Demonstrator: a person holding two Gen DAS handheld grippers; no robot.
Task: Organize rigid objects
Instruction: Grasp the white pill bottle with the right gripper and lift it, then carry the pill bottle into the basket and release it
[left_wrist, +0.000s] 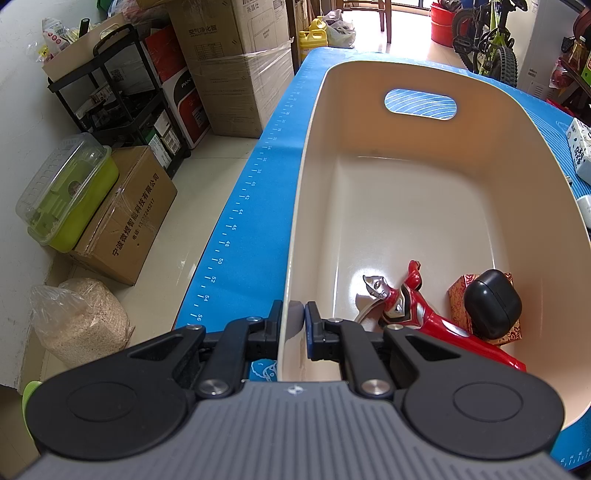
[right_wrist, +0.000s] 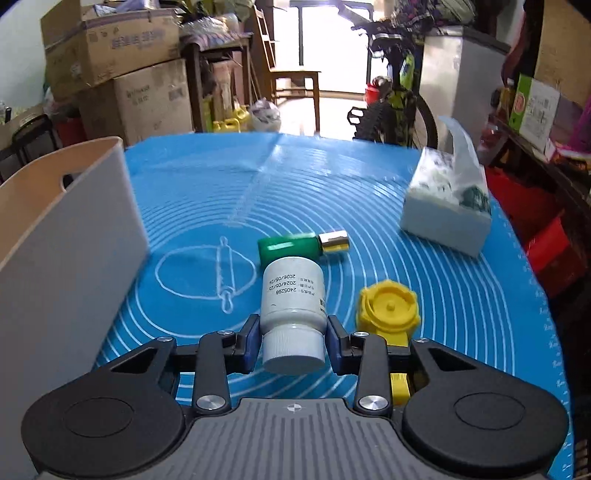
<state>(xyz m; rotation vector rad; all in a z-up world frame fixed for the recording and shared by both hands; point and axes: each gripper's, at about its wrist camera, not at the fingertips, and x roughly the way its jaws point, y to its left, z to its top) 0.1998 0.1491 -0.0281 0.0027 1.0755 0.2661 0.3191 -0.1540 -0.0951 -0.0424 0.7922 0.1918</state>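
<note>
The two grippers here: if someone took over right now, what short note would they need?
Left gripper: shut on the near wall of the cream plastic bin, steadying it.
Right gripper: closed around the white plastic pill bottle, at its cap end.
Done: red-and-silver toy figure, black rounded case and patterned red box lie in the bin.
Left: white bottle, green bottle with gold cap and yellow plastic piece, all on the blue mat.

White pill bottle (right_wrist: 293, 295) lies on blue mat (right_wrist: 443, 295); cap nearest.
</note>
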